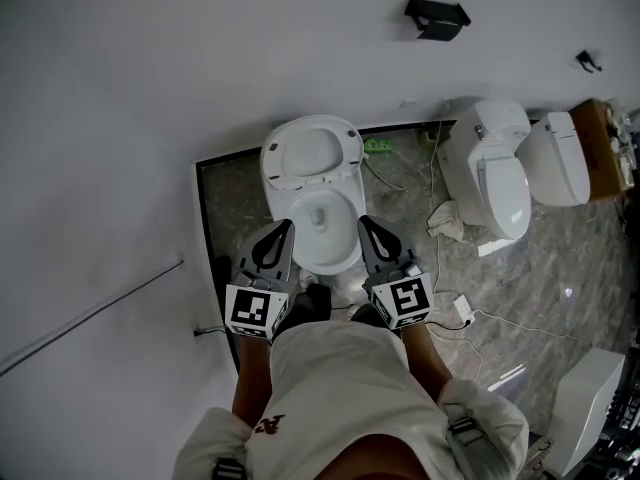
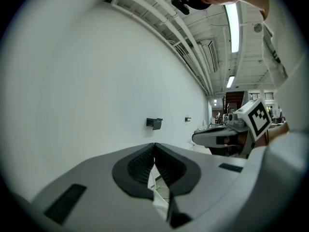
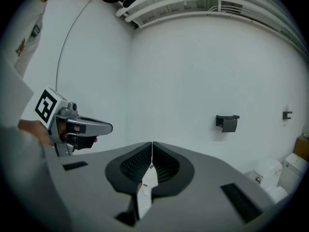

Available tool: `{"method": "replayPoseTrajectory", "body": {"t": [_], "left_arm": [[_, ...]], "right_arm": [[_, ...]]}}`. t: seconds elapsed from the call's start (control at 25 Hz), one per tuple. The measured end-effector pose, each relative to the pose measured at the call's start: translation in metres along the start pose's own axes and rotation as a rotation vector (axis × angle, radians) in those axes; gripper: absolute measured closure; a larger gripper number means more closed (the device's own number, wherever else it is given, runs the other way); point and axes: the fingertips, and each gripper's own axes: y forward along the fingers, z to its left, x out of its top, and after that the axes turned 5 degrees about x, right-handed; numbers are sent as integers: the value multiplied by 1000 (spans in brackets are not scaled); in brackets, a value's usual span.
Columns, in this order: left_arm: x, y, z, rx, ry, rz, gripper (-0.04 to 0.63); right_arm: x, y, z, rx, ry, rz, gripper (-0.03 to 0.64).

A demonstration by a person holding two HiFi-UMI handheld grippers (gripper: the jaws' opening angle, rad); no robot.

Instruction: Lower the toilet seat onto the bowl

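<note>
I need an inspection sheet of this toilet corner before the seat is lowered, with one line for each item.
Surface: dark stone-pattern floor.
Job's things: toilet seat raised toward the wall, off the bowl.
Clutter: crumpled cloth right of the bowl; second toilet beyond it.
Grippers: left claw and right claw shut, nothing held, either side of the bowl's front.
Cables: white cable and plug block loose on the floor.
Surroundings: white wall with a black holder.

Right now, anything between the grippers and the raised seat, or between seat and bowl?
Nothing visible. The seat stands up at the back, the bowl is bare, left gripper and right gripper hang shut in front.
</note>
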Motion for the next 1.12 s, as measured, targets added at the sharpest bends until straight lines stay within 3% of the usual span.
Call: {"method": "replayPoseTrajectory", "body": {"t": [0.56,1.12], "left_arm": [[-22,44,26,-62,18,22,571],[-37,95,47,-25,12,24,571]], "right_arm": [[-14,29,-25,-110,-27,34,594],[-27,77,-52,-30,-60,45,594]]}}
